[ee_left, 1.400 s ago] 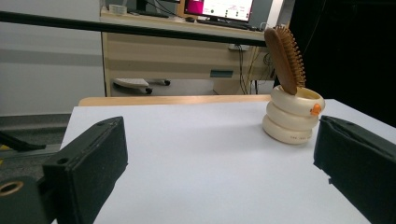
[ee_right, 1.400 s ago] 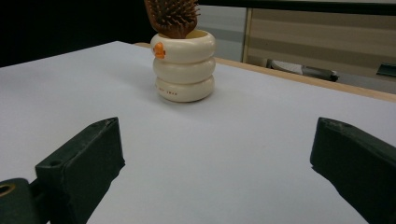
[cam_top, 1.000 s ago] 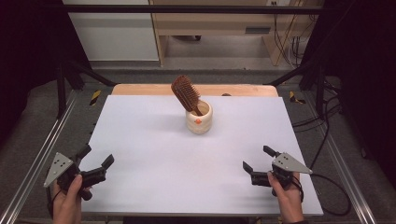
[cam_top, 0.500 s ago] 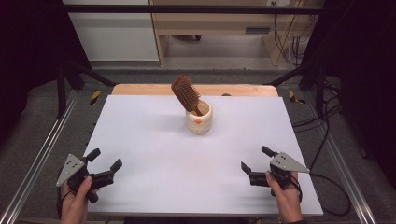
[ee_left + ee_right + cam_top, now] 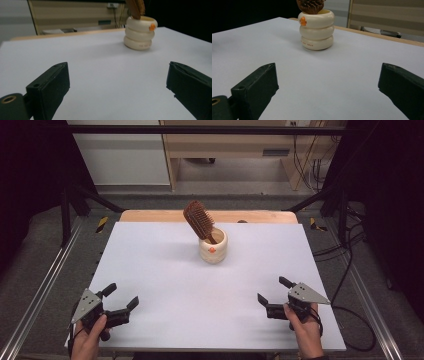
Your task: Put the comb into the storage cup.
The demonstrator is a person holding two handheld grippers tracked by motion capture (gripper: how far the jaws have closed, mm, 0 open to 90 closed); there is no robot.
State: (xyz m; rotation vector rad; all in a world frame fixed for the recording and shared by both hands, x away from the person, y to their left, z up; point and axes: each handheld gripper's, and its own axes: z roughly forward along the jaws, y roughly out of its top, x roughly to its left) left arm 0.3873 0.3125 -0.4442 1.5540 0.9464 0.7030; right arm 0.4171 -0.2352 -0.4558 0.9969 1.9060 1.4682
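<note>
A cream ribbed cup (image 5: 213, 247) with an orange mark stands at the middle back of the white table (image 5: 165, 270). A brown wooden hairbrush (image 5: 198, 220) leans out of it, handle down, head tilted to the left. The cup (image 5: 140, 32) appears far off in the left gripper view and, as the cup (image 5: 317, 28), in the right gripper view, with the brush head (image 5: 310, 5) cut off at the top. My left gripper (image 5: 121, 297) is open near the front left corner, holding nothing. My right gripper (image 5: 273, 290) is open near the front right, also holding nothing.
A wooden strip (image 5: 150, 215) runs along the table's far edge. Metal rails (image 5: 40, 285) flank the table on both sides, and cables (image 5: 350, 312) trail on the floor at the right. Shelving and cabinets (image 5: 225, 145) stand beyond the table.
My left gripper has moved rightward and a little toward the front edge, from off the table's left side onto its corner. The right gripper has barely shifted. Cup and brush are unmoved.
</note>
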